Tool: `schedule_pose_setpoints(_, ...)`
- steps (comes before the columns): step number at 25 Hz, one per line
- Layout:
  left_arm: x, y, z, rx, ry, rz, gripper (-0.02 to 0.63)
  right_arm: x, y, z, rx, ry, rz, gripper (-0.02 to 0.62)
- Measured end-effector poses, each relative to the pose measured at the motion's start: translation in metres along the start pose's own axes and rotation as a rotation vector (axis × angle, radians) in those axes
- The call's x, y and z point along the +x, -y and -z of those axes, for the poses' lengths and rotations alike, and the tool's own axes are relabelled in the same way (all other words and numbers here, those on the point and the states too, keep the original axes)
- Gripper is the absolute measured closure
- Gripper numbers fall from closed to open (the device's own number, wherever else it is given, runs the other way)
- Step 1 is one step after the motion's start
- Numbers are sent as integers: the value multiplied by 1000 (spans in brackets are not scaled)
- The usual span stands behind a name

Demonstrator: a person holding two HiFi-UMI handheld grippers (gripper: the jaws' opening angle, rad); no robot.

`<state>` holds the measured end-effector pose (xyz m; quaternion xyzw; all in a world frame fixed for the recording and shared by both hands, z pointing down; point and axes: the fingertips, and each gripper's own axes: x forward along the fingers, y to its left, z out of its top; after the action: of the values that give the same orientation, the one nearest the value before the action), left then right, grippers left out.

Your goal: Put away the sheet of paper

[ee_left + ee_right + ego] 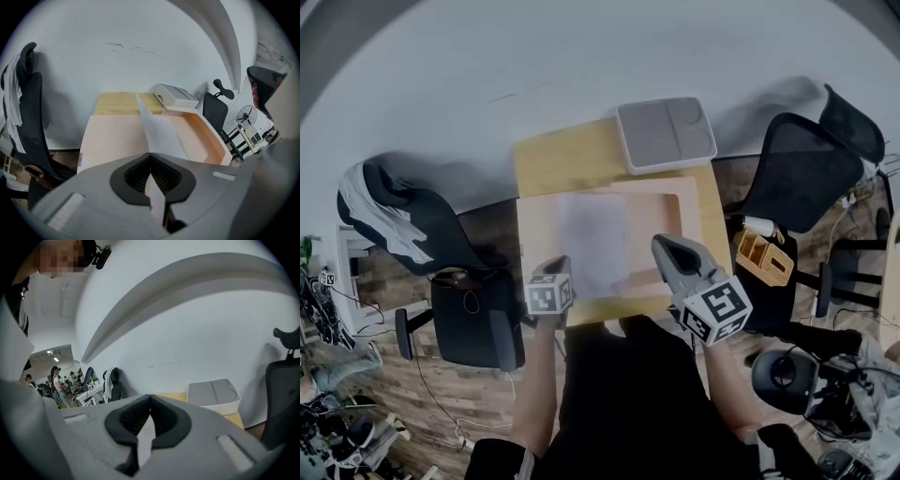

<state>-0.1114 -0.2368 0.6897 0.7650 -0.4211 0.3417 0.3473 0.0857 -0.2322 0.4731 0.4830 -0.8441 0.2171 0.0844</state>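
You had soft, even light: the wall (487,56) read bright, with faint grey shadows beside the left chair (389,220) and right chair (802,169). Every view bowed and darkened at its edges. The sheet of paper (593,242) looked washed out. Nearest each lens, the left gripper (150,157) and right gripper (150,398) blurred.

In the middle of your head view you have a light wooden table (558,155) against a white wall (534,56), with a white box with a grey lid (666,133) at its far right corner. To the upper right stands a black mesh chair (797,169), with a small wooden organiser (764,255) just below it. At the left you see another chair draped with a grey-and-white garment (389,220), over a wood-plank floor (412,394).
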Motion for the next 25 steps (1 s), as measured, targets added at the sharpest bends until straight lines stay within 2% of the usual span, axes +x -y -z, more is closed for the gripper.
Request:
schedule_pose_setpoints(6,18,0,-2,-36,22,15,597,-5,6,5,0,-16,18,595)
schedule_pose_setpoints(14,35,17,0,-81,-4,34,597,-13,15,12,3,-31,35,595)
schedule_pose_setpoints(25,53,47,6,-71,-21,47,597,-25,18,24,18,-40,30,595)
